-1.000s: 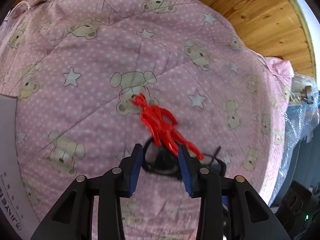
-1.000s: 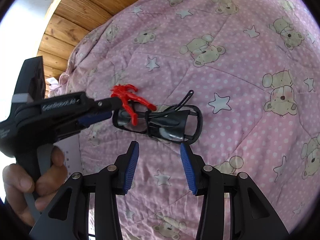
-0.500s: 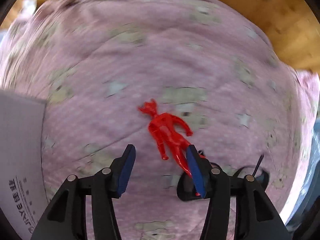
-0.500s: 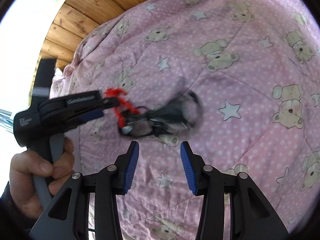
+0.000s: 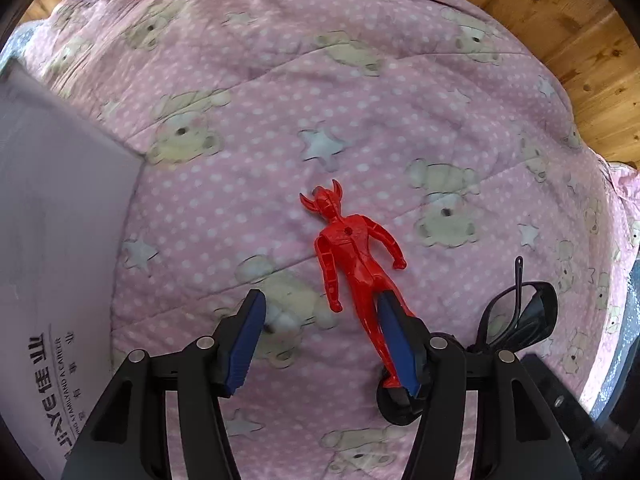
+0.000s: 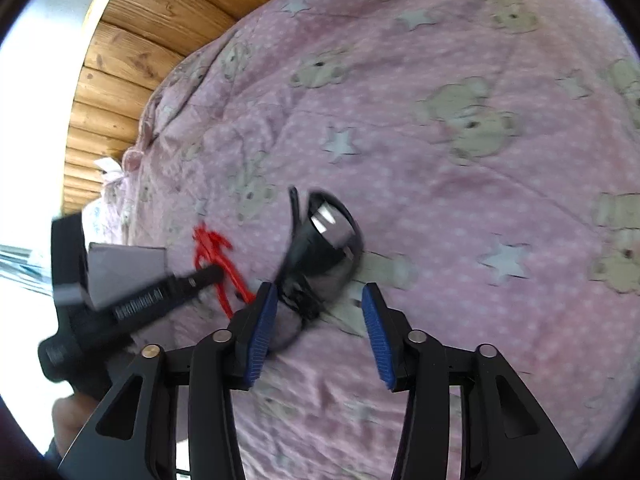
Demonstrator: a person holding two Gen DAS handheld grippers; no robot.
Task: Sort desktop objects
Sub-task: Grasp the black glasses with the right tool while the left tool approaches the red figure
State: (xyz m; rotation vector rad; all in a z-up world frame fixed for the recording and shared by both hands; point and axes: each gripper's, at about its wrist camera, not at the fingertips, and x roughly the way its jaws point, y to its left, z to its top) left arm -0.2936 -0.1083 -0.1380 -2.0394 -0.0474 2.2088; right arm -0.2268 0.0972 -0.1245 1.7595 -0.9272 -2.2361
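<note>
Pink bear-print quilt (image 5: 360, 100); wooden plank wall (image 6: 132, 52) behind.

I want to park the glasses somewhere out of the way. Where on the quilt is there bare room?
Free: the wide quilt beyond the red toy figure, toward the wooden wall, and the stretch right of the black glasses in the right wrist view. Crowded: near the figure, the glasses and the grey box on the left.

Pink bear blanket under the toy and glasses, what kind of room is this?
Probably a bedroom: a quilted pink blanket with bears and stars serves as the work surface, with wood-plank panelling beyond it. A red toy figure fits a home.
</note>
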